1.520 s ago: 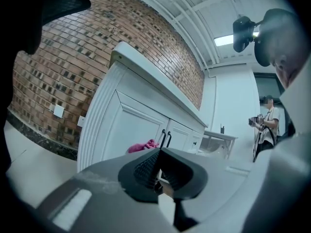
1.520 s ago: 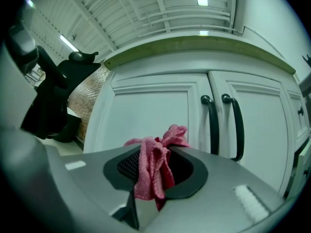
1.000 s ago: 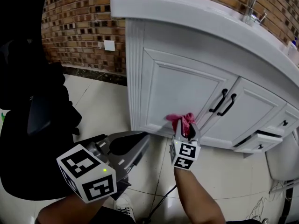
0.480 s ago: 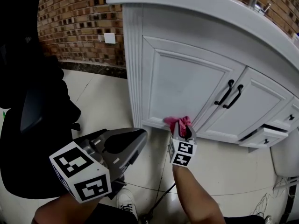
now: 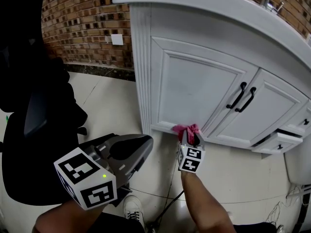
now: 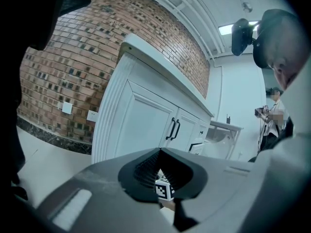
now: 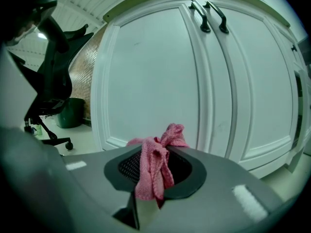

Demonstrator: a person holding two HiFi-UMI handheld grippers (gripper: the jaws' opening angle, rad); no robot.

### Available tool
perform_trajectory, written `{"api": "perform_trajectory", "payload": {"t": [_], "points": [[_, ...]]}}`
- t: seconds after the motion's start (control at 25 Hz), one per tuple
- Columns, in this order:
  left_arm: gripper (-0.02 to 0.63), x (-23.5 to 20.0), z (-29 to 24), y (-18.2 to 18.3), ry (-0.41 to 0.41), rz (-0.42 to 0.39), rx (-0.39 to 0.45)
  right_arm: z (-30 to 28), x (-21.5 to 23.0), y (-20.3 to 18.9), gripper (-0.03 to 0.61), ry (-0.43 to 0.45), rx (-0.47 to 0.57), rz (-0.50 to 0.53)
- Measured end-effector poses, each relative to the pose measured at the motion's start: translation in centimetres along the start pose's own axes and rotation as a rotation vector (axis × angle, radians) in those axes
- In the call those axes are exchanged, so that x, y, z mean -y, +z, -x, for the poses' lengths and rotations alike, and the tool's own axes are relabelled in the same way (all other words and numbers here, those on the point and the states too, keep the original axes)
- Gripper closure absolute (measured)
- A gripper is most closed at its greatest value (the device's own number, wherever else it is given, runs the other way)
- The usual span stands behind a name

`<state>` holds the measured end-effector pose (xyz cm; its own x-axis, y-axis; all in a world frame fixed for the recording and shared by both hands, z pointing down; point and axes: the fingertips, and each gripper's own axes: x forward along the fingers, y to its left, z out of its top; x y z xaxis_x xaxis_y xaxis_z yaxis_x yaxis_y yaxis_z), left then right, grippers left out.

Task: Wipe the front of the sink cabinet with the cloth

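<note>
right hand-held gripper (image 5: 190,140) pinches pink cloth (image 7: 151,171) at sink cabinet (image 5: 194,96) lower rail. likely soft, light, floppy; hold mid-bunch. left hand-held gripper (image 5: 142,145) pressed together, empty.

Two tongs (image 5: 147,141) (image 5: 193,139), one pink cloth (image 5: 185,128), two cabinet doors (image 5: 194,91) (image 5: 265,118) (two black handles (image 5: 236,95) (image 5: 249,99)), one office chair (image 5: 34,125)

Red brick wall (image 5: 77,18) behind, glossy pale floor tiles (image 5: 109,106) below, black office chair (image 5: 39,125) at left (ceiling light panel (image 6: 227,29) glowing overhead).
</note>
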<state>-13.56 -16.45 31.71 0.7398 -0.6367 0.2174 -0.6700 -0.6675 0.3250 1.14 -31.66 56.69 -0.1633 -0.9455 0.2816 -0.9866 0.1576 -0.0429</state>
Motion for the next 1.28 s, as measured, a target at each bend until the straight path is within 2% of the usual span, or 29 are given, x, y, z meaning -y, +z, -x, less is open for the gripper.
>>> {"api": "perform_trajectory", "payload": {"t": [0.24, 0.48, 0.76, 0.88, 1.0, 1.28], "points": [[0.607, -0.3, 0.1, -0.5, 0.011, -0.013, -0.01, -0.2, 0.1, -0.1, 0.482, 0.002, -0.023, -0.012], [0.607, -0.7, 1.3, -0.3, 0.021, -0.007, 0.011, 0.2, -0.3, -0.5, 0.485, 0.02, -0.094, -0.111], [0.607, -0.2, 2.5, 0.7, -0.013, -0.01, 0.055, 2.8, -4.0, 3.3, 0.486, 0.07, -0.039, -0.102], [0.607, 0.1, 2.8, 0.9, -0.027, -0.021, 0.065, 4.5, -5.8, 6.7, 0.487, 0.096, 0.041, -0.074], [0.607, 0.5, 3.2, 1.5, -0.033, -0.037, 0.085, 6.5, -8.0, 12.0, 0.488, 0.127, 0.163, -0.032], [0.607, 0.0, 4.5, 2.8, -0.021, -0.035, 0.139, 12.4, -12.1, 29.8, 0.488, 0.128, 0.56, 0.124]]}}
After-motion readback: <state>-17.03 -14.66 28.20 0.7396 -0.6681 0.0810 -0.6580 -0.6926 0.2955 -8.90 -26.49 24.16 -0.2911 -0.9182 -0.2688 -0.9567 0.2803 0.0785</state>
